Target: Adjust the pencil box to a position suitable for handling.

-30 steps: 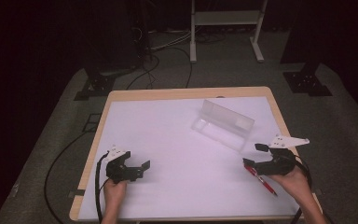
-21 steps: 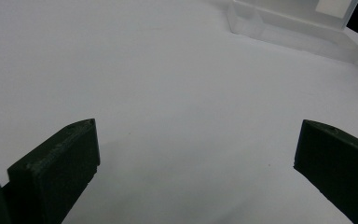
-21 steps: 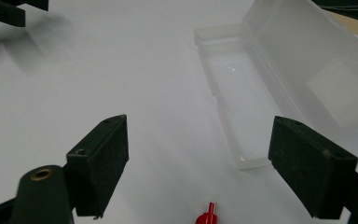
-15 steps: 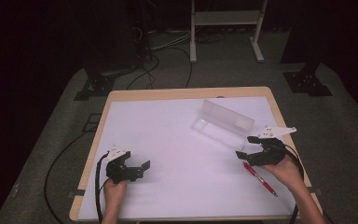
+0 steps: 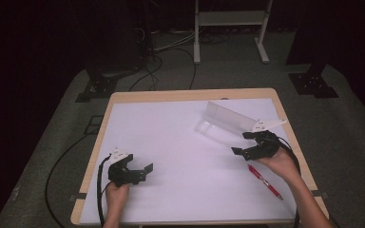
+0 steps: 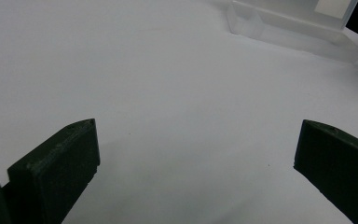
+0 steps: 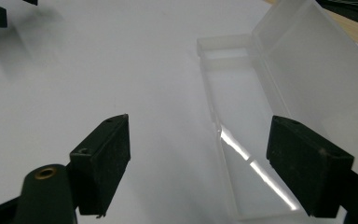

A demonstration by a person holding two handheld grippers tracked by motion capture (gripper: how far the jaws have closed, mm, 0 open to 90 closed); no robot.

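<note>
White sheeting covers the wooden-edged tabletop (image 5: 123, 102), which stands on grey carpet in a dark room; a clear, oblong plastic case (image 5: 223, 122) lies open toward the far right, its lid raised upright behind the shallow tray. The right gripper (image 5: 247, 145) hovers just beside the case's near end, jaws apart and empty, the tray showing between them in the right gripper view; a red pen (image 5: 264, 181) lies near the right hand. The left gripper (image 5: 140, 172) sits low at the near left, well apart from the case, jaws wide apart over bare sheeting.
</note>
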